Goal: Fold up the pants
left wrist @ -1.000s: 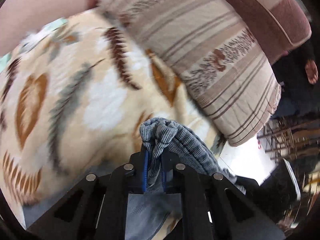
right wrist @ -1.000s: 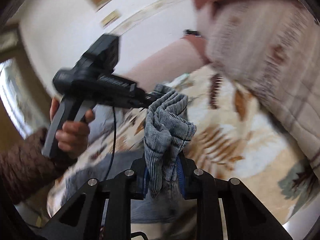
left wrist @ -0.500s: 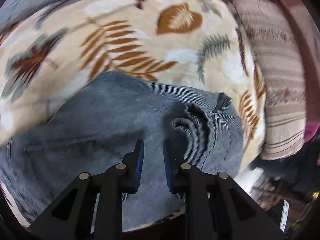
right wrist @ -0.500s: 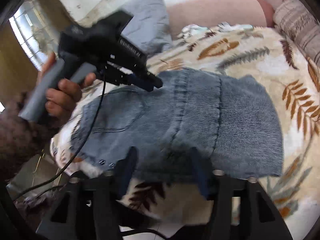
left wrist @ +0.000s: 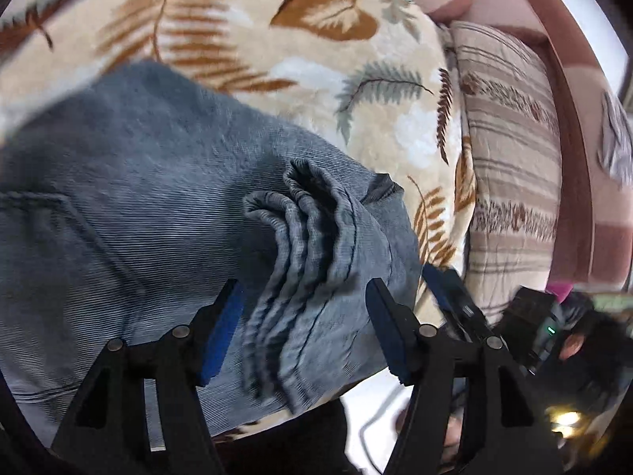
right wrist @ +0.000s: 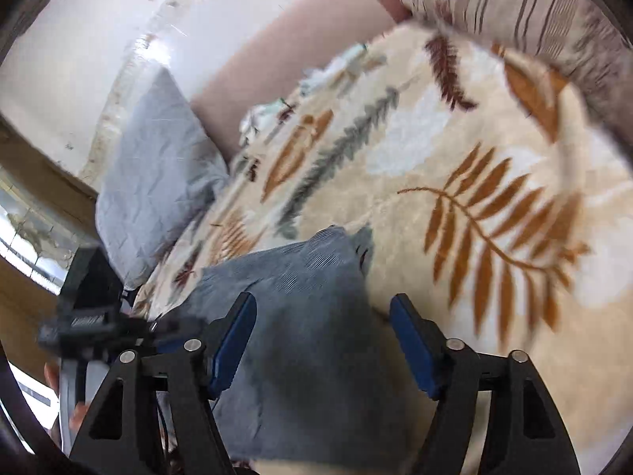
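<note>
The grey-blue corduroy pants (left wrist: 138, 213) lie folded on a cream blanket with leaf prints (left wrist: 308, 79). A bunched ridge of hem folds (left wrist: 316, 253) stands up near the right edge of the pants. My left gripper (left wrist: 304, 328) is open, its jaws on either side of that ridge, holding nothing. In the right wrist view the pants (right wrist: 300, 316) lie under my right gripper (right wrist: 322, 340), which is open and empty above the cloth. The other gripper (right wrist: 91, 316) shows at the left there.
A striped beige pillow (left wrist: 510, 166) lies to the right against a brown sofa arm (left wrist: 581, 150). A light blue cushion (right wrist: 154, 174) leans at the back left. The sofa's front edge runs just below the pants.
Both grippers let go of the bunched pants, which now lie on the blanket. Both jaws have opened wide, and the left has moved in over the ridge of folds.
</note>
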The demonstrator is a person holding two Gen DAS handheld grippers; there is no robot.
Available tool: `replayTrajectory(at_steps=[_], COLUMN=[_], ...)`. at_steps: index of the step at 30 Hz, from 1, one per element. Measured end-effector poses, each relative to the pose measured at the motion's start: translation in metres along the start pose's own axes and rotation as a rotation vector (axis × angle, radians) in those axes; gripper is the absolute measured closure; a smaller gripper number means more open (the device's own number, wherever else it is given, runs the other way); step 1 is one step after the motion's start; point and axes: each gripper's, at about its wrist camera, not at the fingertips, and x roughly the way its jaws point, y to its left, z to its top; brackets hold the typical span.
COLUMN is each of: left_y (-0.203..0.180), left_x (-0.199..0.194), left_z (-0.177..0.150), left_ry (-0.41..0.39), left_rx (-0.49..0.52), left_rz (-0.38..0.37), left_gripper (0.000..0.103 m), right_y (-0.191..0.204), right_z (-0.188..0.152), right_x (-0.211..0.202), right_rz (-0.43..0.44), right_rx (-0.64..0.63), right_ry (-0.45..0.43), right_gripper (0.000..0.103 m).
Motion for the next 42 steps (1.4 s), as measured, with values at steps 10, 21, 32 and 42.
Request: replayTrajectory(at_steps=[10,21,32,42], left_y=[0.005,-0.016,-0.022,-0.026], left_x=[0.008,0.003,0.000,-0.003], left_z=[-0.020,-0.058,-0.080,-0.085], left_ry=[-0.051,-0.113,-0.102,-0.110], left_rx=[0.088,0.231,0.236,0.213], left_rz=[0.201,0.279,0.282,0.297], left_gripper=[0.064,0.062,0.058,0.055], right_y=[0.047,0.059,0.069,0.064], right_z=[-0.009,-0.027,-0.036,-0.041], right_x=[0.047,0.013,-0.012,-0.023], right_rz=[-0.195,-0.277,-0.293,-0.277], right_rx=[-0.350,-0.430,-0.479,-0.470], right_ry=[0.071,0.022,-0.015,-0.023], right_gripper=[0.091,0.071,0.056,0.055])
